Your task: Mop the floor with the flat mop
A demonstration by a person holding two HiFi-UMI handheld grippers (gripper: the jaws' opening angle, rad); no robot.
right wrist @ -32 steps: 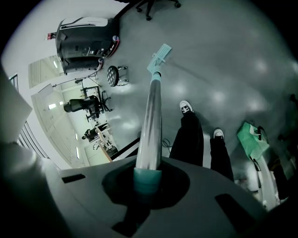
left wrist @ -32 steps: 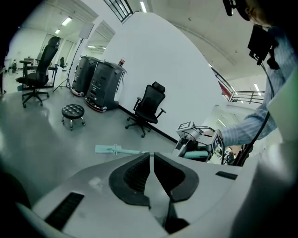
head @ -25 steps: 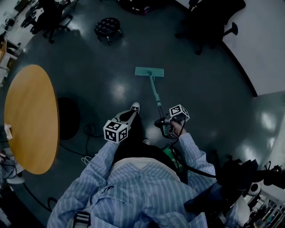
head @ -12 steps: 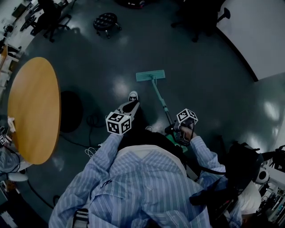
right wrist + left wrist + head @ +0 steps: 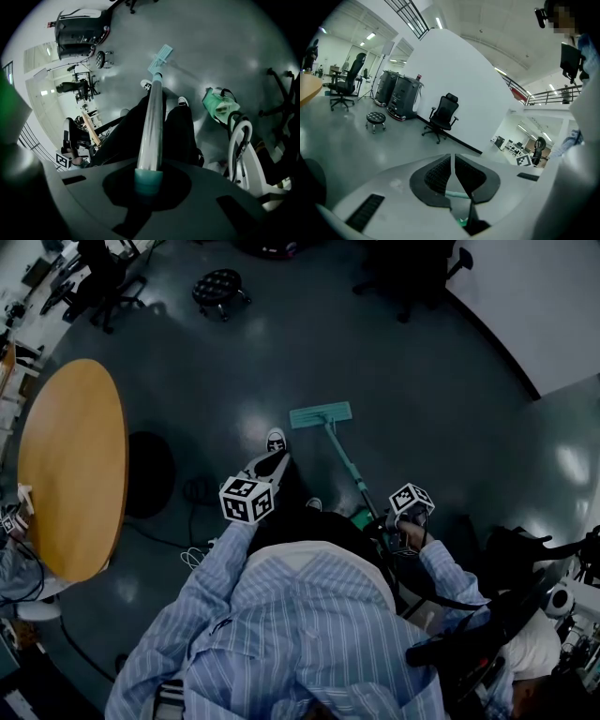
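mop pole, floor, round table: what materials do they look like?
Mop pole: likely bare metal tube, silvery sheen, with a teal plastic-looking collar. Floor: smooth, glossy grey, maybe sealed concrete or vinyl; it shows bright light reflections. Round table: wood or wood-look laminate, warm matte brown top.

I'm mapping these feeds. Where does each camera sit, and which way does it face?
Head view: on the head, facing steeply down at the floor; sleeves show.
Left gripper view: on the left gripper, facing level toward a chair; shut jaws show.
Right gripper view: on the right gripper, facing down the mop handle; legs show.
Shared: head and right gripper views both show the mop head.
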